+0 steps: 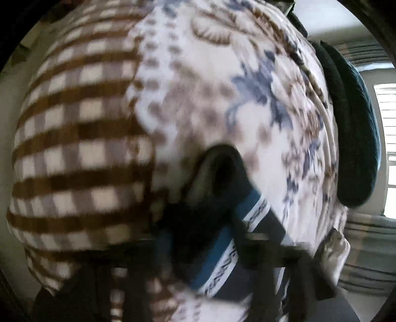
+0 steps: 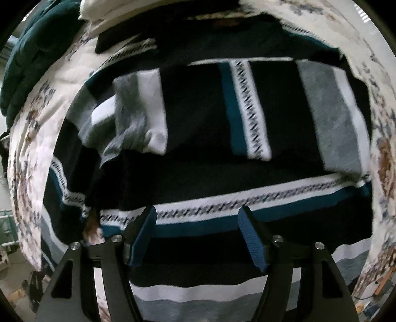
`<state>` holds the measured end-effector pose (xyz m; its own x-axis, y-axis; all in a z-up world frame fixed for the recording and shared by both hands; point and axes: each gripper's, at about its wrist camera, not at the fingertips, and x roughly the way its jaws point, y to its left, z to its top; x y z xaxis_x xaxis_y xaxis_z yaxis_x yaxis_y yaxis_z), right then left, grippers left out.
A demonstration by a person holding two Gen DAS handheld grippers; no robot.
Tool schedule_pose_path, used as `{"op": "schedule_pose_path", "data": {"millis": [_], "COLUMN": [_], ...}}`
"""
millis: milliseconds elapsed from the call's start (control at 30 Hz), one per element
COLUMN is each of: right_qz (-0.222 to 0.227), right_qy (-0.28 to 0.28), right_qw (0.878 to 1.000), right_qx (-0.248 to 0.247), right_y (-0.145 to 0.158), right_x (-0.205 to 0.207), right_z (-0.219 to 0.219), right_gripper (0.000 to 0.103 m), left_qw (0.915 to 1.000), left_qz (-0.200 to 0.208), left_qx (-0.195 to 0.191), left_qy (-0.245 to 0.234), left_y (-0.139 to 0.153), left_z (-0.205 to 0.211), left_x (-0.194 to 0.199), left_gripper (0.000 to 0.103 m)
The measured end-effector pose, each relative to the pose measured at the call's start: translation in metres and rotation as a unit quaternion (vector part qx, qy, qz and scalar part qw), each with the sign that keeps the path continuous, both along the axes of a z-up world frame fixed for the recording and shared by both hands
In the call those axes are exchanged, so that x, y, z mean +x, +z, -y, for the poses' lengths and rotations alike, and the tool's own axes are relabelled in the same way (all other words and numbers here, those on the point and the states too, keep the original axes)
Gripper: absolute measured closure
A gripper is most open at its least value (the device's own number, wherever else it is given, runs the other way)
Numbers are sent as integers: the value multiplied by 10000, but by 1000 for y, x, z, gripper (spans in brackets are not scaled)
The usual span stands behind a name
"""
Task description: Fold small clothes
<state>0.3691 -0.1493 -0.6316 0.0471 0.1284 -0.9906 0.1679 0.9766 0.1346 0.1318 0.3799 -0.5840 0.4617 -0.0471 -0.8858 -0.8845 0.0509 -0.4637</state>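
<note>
A dark navy striped shirt (image 2: 198, 138) with teal, white and grey bands lies on a floral bedspread (image 2: 34, 128), its side parts folded in over the middle. My right gripper (image 2: 198, 218) hovers over the shirt's lower part, jaws wide apart, blue pads (image 2: 250, 235) empty. In the blurred left wrist view my left gripper (image 1: 210, 223) is shut on a bunched edge of the same shirt (image 1: 222, 250), lifted over the bedspread (image 1: 210, 86).
A brown and white checked cloth (image 1: 74, 138) covers the bed's left side. A dark teal cushion (image 1: 354, 138) lies at the right edge; it also shows in the right wrist view (image 2: 32, 49). A window (image 1: 388, 148) is beyond. White folded fabric (image 2: 111, 10) lies above the shirt.
</note>
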Motion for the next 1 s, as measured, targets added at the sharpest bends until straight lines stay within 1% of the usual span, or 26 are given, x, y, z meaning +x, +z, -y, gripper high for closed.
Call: {"op": "schedule_pose_path", "data": {"millis": [33, 133, 200, 233, 267, 300, 367, 400, 433, 500, 533, 600, 633, 700, 767, 800, 833, 867, 900, 933, 1000], "right_qz": [38, 93, 86, 92, 128, 166, 208, 211, 215, 268, 304, 407, 442, 473, 460, 448, 435, 386, 355, 331, 254], "right_qy": [-26, -147, -214, -216, -218, -207, -173, -147, -135, -139, -122, -141, -185, -321, -455, -527, -565, -636, -689, -724, -827], "right_qw": [10000, 9998, 9997, 9996, 9995, 9995, 9996, 9996, 9996, 9995, 9995, 9991, 9988, 9984, 9979, 9976, 9974, 9972, 9969, 9968, 9962], "right_qx": [-39, 32, 120, 139, 172, 160, 97, 98, 92, 44, 23, -42, -50, -30, -67, -68, -70, -100, -92, -76, -52], "right_y": [2, 4, 5, 6, 9, 11, 15, 15, 15, 15, 16, 19, 20, 21, 21, 20, 18, 16, 15, 14, 12], "right_x": [1, 6, 10, 12, 14, 15, 16, 17, 20, 26, 28, 34, 36, 40, 42, 42, 41, 41, 39, 38, 34], "right_z": [5, 22, 36, 42, 51, 59, 76, 83, 91, 109, 118, 140, 151, 178, 207, 223, 233, 251, 263, 271, 294], "right_gripper": [28, 28, 28, 28, 28, 28, 28, 28, 28, 28, 28, 28, 28, 28, 28, 28, 28, 28, 28, 28, 28], "left_qw": [9999, 9975, 9944, 9912, 9874, 9806, 9685, 9603, 9488, 9279, 9141, 8881, 8781, 8496, 8224, 8052, 7912, 7812, 7684, 7530, 7368], "left_qz": [-11, -49, -56, -30, -24, -1, 99, 141, 262, 399, 524, 787, 896, 1097, 1283, 1332, 1348, 1376, 1408, 1385, 1316], "left_qx": [100, 662, 979, 1205, 1410, 1707, 2050, 2241, 2423, 2659, 2714, 2672, 2616, 2440, 2229, 2145, 2117, 2096, 2052, 1995, 1837], "left_qy": [-33, -223, -396, -554, -714, -967, -1408, -1656, -2011, -2583, -2968, -3655, -3905, -4546, -5075, -5365, -5577, -5718, -5896, -6116, -6373], "left_y": [3, 25, 45, 60, 74, 94, 121, 136, 152, 173, 181, 189, 190, 187, 179, 173, 169, 165, 159, 154, 145], "left_z": [-2, 1, 8, 16, 24, 39, 66, 84, 109, 157, 191, 261, 288, 358, 428, 466, 497, 520, 544, 569, 597], "left_x": [6, 23, 37, 50, 60, 78, 109, 125, 147, 182, 204, 240, 252, 276, 295, 303, 306, 308, 309, 309, 310], "left_gripper": [94, 96, 96, 96, 96, 96, 96, 96, 96, 96, 96, 96, 96, 96, 96, 96, 96, 95, 95, 92, 92]}}
